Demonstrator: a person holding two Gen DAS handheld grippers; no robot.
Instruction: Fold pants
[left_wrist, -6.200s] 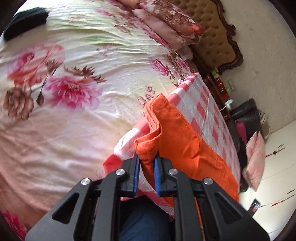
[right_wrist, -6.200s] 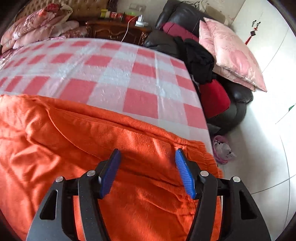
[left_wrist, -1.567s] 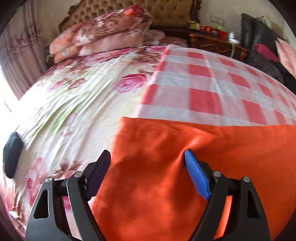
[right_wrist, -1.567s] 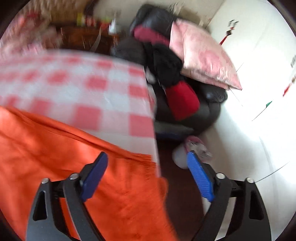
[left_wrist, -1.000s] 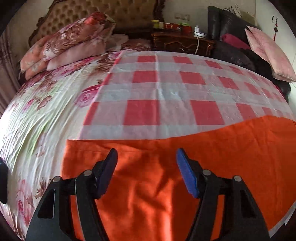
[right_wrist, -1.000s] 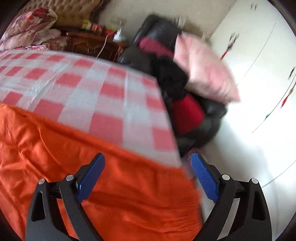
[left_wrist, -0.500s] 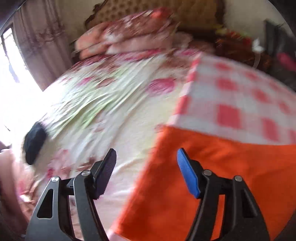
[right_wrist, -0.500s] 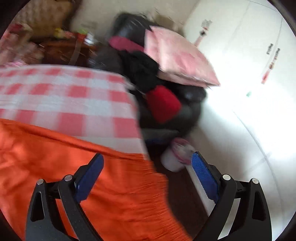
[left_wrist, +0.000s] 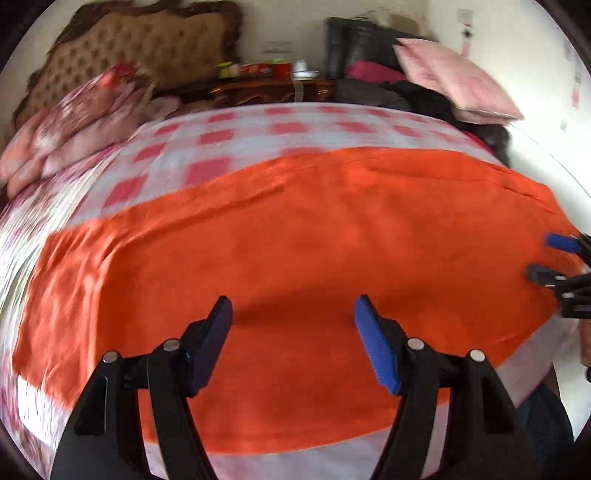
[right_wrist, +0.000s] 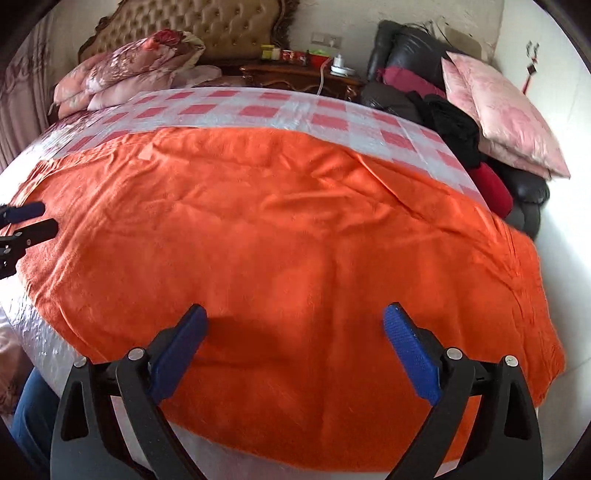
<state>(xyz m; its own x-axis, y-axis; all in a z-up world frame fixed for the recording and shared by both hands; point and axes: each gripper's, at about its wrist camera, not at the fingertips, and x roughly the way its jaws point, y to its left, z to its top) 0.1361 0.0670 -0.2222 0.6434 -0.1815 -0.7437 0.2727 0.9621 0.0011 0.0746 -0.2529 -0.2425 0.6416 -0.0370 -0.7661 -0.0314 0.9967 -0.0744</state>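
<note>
Hovering both grippers over the orange pants (right_wrist: 295, 236), spread flat on the checkered sheet (right_wrist: 266, 107) with the long axis running left-right. Left gripper (left_wrist: 291, 317) and right gripper (right_wrist: 295, 328) both gape empty (2 ends, 1 each), I reckon.

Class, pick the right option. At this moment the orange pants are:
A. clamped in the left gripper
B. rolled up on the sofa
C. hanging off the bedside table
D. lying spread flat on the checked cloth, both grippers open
D: the orange pants lie spread on the checked cloth, and the left gripper and right gripper stand open above them, holding nothing.
</note>
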